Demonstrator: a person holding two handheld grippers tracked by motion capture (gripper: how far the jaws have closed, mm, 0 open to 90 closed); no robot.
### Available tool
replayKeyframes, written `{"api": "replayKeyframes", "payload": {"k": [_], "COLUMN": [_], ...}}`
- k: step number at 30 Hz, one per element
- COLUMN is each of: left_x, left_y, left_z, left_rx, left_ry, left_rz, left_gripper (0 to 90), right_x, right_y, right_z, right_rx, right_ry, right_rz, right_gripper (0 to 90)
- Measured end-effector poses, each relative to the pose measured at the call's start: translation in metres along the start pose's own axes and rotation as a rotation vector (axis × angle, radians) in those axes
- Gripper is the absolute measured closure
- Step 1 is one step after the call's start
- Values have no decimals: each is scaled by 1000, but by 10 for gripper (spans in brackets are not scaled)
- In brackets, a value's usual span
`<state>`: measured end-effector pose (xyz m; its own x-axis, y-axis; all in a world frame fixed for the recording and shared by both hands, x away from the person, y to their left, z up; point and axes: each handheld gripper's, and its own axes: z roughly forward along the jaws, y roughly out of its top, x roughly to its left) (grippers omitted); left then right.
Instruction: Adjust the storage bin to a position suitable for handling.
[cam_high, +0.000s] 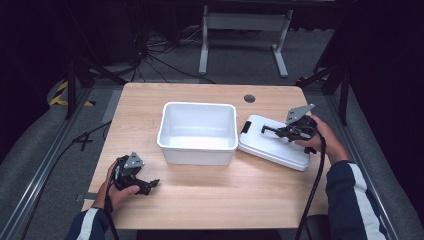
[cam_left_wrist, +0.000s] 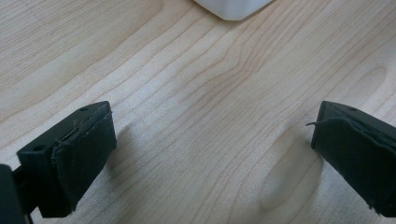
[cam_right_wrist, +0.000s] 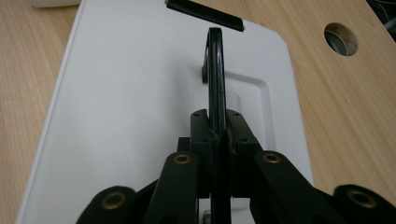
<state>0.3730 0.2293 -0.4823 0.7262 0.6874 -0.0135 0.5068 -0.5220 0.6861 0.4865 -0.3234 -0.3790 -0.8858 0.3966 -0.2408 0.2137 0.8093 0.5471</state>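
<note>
A white plastic bin (cam_high: 198, 131) stands open at the table's middle. To its right lies the white lid (cam_high: 272, 142), flat on the wood, with a black handle (cam_right_wrist: 215, 70) raised on top and a black latch (cam_right_wrist: 205, 14) at its far edge. My right gripper (cam_high: 280, 131) is shut on that handle, its jaws pinching the thin black bar (cam_right_wrist: 217, 133). My left gripper (cam_high: 150, 185) rests low over bare wood near the front left, open, its pads (cam_left_wrist: 84, 154) wide apart with nothing between them. A corner of the bin (cam_left_wrist: 233, 7) shows ahead of it.
A round cable hole (cam_high: 249, 98) sits in the table's far right part. Beyond the table stands a white desk frame (cam_high: 245, 35) among floor cables. Bare wood runs along the front edge between my hands.
</note>
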Motion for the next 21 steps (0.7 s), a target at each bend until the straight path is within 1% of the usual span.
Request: {"api": "replayKeyframes", "payload": {"k": [8, 11, 13, 14, 15, 17, 18, 20, 21], "left_x": [0, 0, 0, 0, 0, 0, 0, 0, 1], "left_y": [0, 0, 0, 0, 0, 0, 0, 0, 1], "left_z": [0, 0, 0, 0, 0, 0, 0, 0, 0], "left_rx": [0, 0, 0, 0, 0, 0, -1, 4, 1], "left_ry": [0, 0, 0, 0, -1, 0, 0, -8, -10], "left_rz": [0, 0, 0, 0, -3, 0, 3, 0, 3], "left_gripper": [3, 4, 3, 3, 3, 4, 4, 2, 1], "right_x": [-2, -3, -4, -4, -4, -4, -4, -3, -3], "right_y": [-7, -11, -11, -14, -14, -16, -17, -18, -19], "right_z": [9, 12, 13, 15, 15, 15, 15, 14, 14], "right_rx": [17, 22, 26, 19, 19, 1, -2, -16, -23], "right_ry": [12, 7, 1, 3, 3, 5, -1, 1, -4], "right_rz": [28, 43, 43, 54, 54, 67, 71, 82, 80], "right_gripper": [839, 834, 832, 832, 832, 829, 827, 818, 811]}}
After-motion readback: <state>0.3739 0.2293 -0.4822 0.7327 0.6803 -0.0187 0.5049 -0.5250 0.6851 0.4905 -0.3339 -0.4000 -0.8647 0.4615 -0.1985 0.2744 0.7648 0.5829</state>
